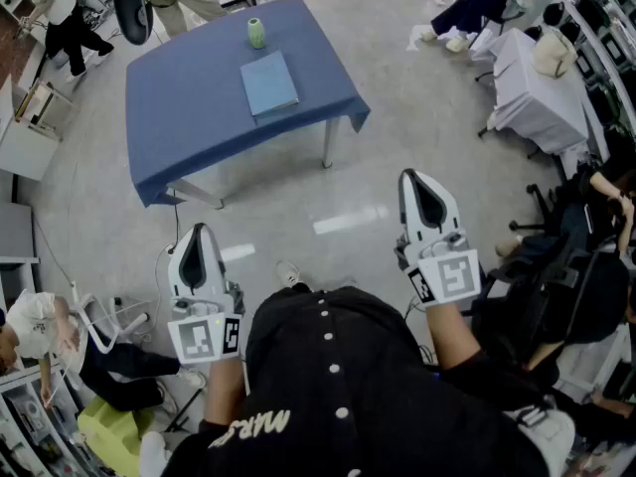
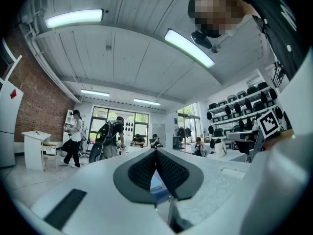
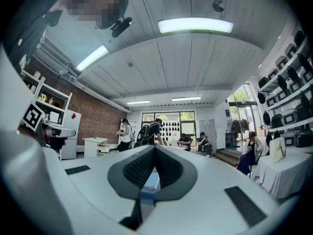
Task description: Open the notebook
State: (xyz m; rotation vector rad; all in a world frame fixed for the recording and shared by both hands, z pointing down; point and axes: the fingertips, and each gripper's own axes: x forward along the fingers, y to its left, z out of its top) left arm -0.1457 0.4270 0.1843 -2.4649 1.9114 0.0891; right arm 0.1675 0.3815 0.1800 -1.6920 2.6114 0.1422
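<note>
Nearest the camera is a person's black shirt (image 1: 338, 386), with both tools held level in front of it. Left hand-held gripper (image 1: 199, 229): jaws fully together, nothing between them (its own view confirms the pads meeting). Right hand-held gripper (image 1: 415, 175): jaws likewise together and empty. Both hang over the floor (image 1: 397, 117), well short of the worktop (image 1: 189, 97), on its near side. The worktop is draped in a blue cloth (image 1: 159, 167). The notebook (image 1: 269, 83), pale blue, lies flat and closed on the worktop, towards its near edge. A small green container (image 1: 256, 33) stands upright at the worktop's far edge, apart from the notebook.
</note>
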